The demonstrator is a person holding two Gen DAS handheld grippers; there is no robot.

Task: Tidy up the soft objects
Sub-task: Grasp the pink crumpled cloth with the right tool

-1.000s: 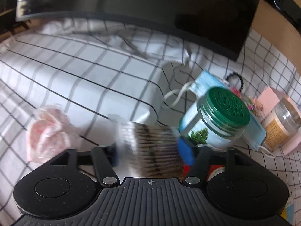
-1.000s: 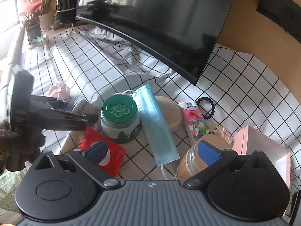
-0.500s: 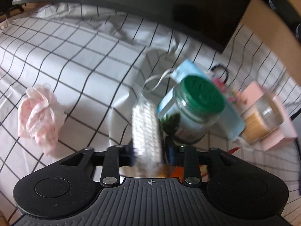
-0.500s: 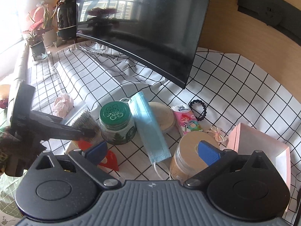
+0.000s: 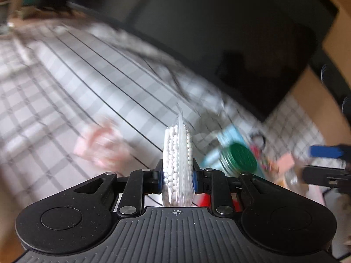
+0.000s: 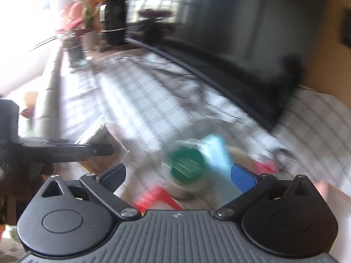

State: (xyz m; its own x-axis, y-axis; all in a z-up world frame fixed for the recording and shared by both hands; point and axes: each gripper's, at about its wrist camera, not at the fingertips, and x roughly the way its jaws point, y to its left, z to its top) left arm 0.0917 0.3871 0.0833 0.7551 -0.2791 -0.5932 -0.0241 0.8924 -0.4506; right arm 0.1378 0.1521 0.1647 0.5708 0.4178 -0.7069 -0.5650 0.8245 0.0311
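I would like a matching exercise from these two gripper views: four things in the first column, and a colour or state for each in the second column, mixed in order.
Things:
1. pack of cotton swabs
2. jar lid
3. right gripper
4. face mask

Colours or states:
A. light blue, lying beside the jar
B. open, with nothing between its pads
C. green
D. clamped upright in the left gripper, whose jaws have just been closing on it

Pairs: 1-D, 2-C, 3-B, 4-A
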